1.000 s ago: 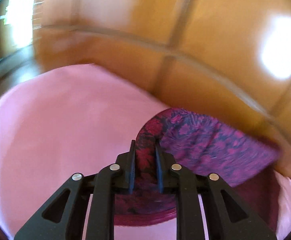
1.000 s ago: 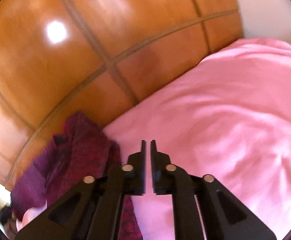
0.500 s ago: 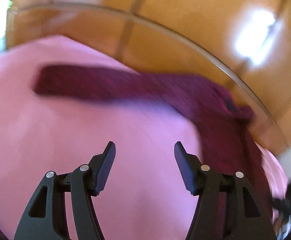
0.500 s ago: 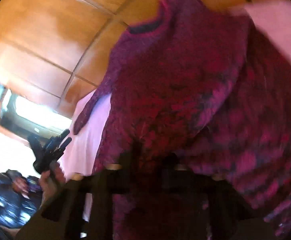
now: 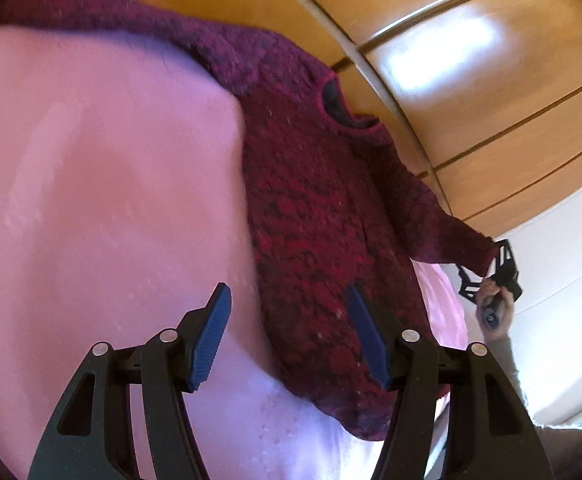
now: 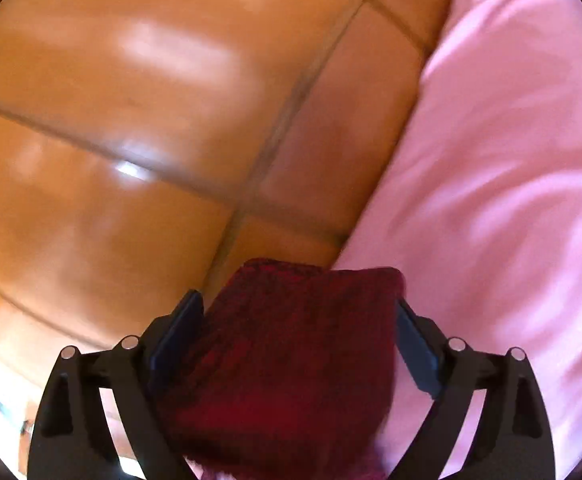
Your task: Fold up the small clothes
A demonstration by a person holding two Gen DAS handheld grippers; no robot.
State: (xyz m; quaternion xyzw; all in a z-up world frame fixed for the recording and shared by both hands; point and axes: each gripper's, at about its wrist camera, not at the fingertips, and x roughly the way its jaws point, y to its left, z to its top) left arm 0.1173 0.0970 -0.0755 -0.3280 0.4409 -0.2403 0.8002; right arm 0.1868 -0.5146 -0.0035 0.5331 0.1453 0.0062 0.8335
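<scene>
Since a second ago: the left hand-held gripper (image 5: 289, 336) has let go of the fuzzy maroon-and-crimson knit sweater (image 5: 323, 216) it was pinching, and the sweater is now spread out rather than bunched. It lies flat on the pink bed sheet (image 5: 103, 200) along the edge next to the glossy orange wooden panel wall (image 5: 471, 92), neckline toward the panel, one sleeve stretched out to the far left, the other trailing right. Left gripper is spread wide, holding nothing, hovering over the lower body/hem, one finger over sheet and one over knit; my guess is it's repositioning for a new grab point. The right hand-held gripper (image 6: 297, 344) is also wide apart, with the right sleeve cuff sitting between its fingers; blue pads (image 6: 179, 336) don't look pressed into the fabric, so I'd call it not gripping, though the frame is blurred. The left view shows that gripper at the sleeve end, near the bed's right side. Sleeves laid outward looks like deliberate flattening before folding. Judgement: still in the spread stage, no fold made. Next likely closing on the cuff and bringing the sleeve across the body. Risk: the thick knit drags the body when one sleeve is pulled.
</scene>
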